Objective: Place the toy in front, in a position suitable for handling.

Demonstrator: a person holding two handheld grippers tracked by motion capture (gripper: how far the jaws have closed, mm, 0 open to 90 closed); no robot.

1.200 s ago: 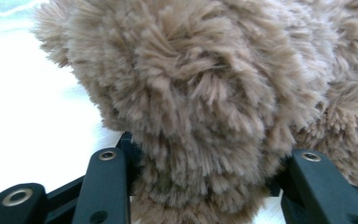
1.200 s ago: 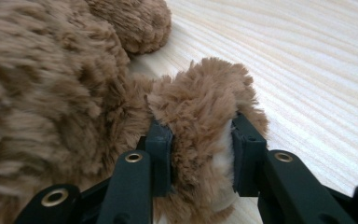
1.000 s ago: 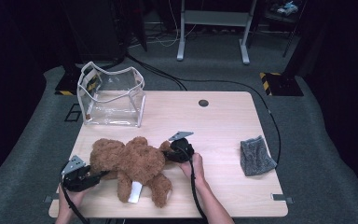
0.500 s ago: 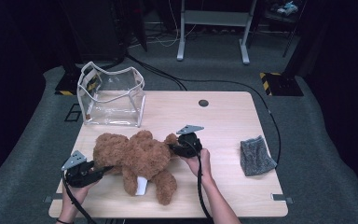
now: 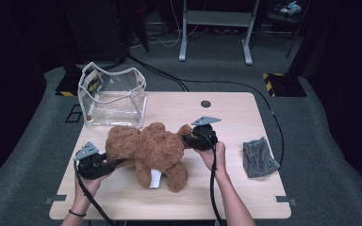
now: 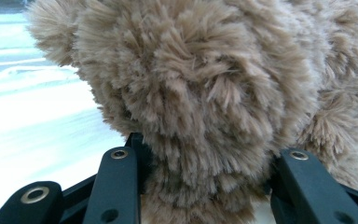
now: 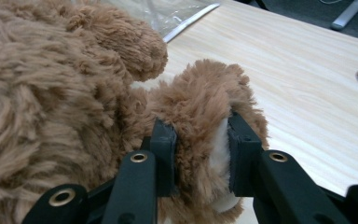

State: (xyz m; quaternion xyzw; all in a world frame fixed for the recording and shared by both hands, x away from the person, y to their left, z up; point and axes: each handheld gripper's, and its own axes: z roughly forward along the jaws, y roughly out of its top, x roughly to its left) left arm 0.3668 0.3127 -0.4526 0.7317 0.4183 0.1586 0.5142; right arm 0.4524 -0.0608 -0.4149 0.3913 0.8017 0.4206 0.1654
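A brown plush teddy bear hangs lifted above the wooden table, a white tag under its belly. My left gripper is shut on its left end; in the left gripper view the fur bulges between the two black jaws. My right gripper is shut on a paw at the bear's right end. The right gripper view shows that paw pinched between the fingers, with the body to the left.
A clear plastic bag with white trim stands open at the table's back left, just behind the bear. A grey cloth lies near the right edge. A round hole sits at the table's back centre.
Both grippers have risen and moved toward the back of the table, carrying the bear with them. The bear now hangs closer to the clear bag, its legs dangling.
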